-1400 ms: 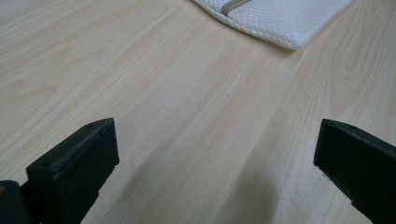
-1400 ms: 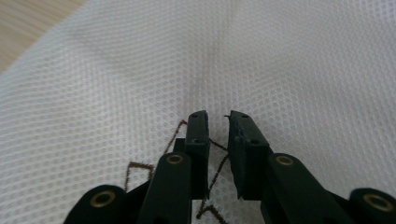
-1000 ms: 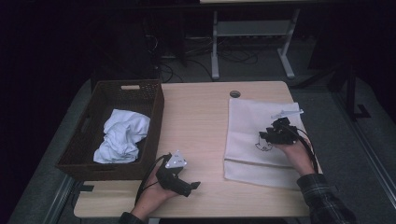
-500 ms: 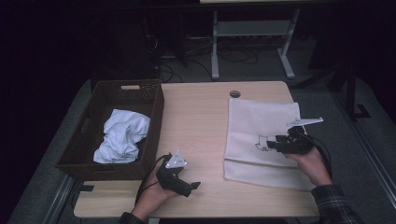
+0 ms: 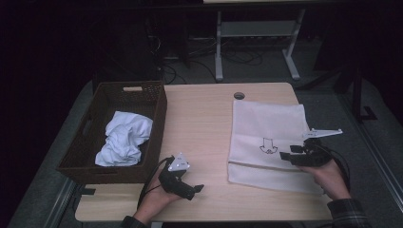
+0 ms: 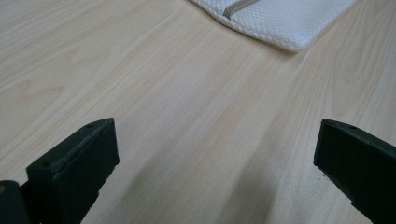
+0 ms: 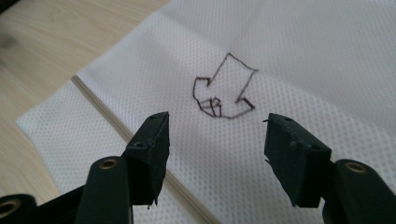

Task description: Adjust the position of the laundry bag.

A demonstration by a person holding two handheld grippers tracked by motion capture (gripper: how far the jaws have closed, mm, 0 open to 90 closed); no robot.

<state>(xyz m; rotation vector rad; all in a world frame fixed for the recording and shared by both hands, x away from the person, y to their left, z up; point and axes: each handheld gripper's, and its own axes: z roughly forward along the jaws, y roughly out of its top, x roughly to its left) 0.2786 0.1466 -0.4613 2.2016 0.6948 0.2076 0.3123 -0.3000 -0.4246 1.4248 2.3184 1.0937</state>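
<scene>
On the desk [image 5: 204,118] a basket [image 5: 159,114] stands at the left edge, with a crumpled cloth [image 5: 124,142] inside it; a mesh bag [image 5: 266,128] lies flat at the right side, well apart from the basket; the left tongs [image 5: 197,189] rest on the desk just before the basket's near right corner; the right tongs [image 5: 285,155] hang over the bag's near part, beside its drawn arrow [image 5: 267,146].

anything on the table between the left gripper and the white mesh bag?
Nothing: bare wood between the left gripper and the white mesh bag, as the high view and left gripper view show.
</scene>
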